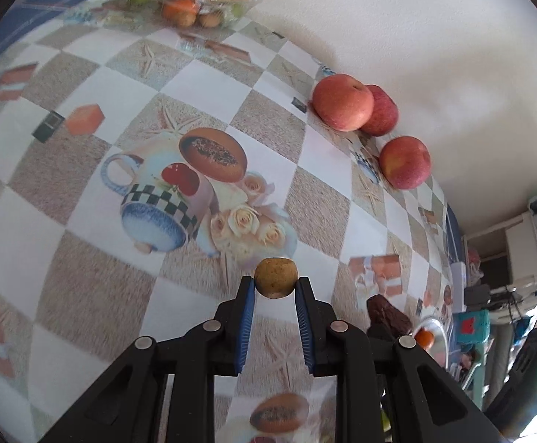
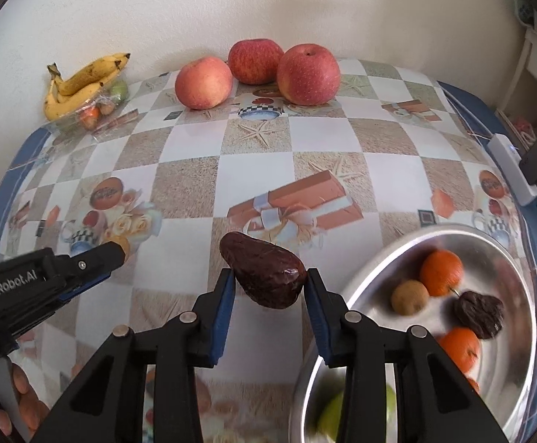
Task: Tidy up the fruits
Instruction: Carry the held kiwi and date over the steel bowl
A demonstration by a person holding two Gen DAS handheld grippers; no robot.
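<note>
Blue-padded black fingers on our left gripper (image 1: 275, 289) are pinched onto a small round tan-brown fruit (image 1: 276, 277), held just above the checkered, picture-printed tablecloth (image 1: 83, 199). Our right gripper (image 2: 268, 286) is clamped around a dark brown wrinkled avocado-shaped fruit (image 2: 264, 275), also lifted off the cloth.

From the right wrist view, the shiny round metal bowl (image 2: 357, 277) sits at about 4 o'clock, and we can see two oranges (image 2: 441, 273), a small tan fruit, a dark wrinkled one and something green and blurry in it. Three red apples (image 2: 307, 74) sit near each other at 12 o'clock by the white wall (image 2: 194, 7). At 10 o'clock there's a bunch of spotty yellow bananas (image 2: 80, 83) on top of a clear container of mixed fruit (image 2: 100, 109). The left gripper pokes in from 9 o'clock.
</note>
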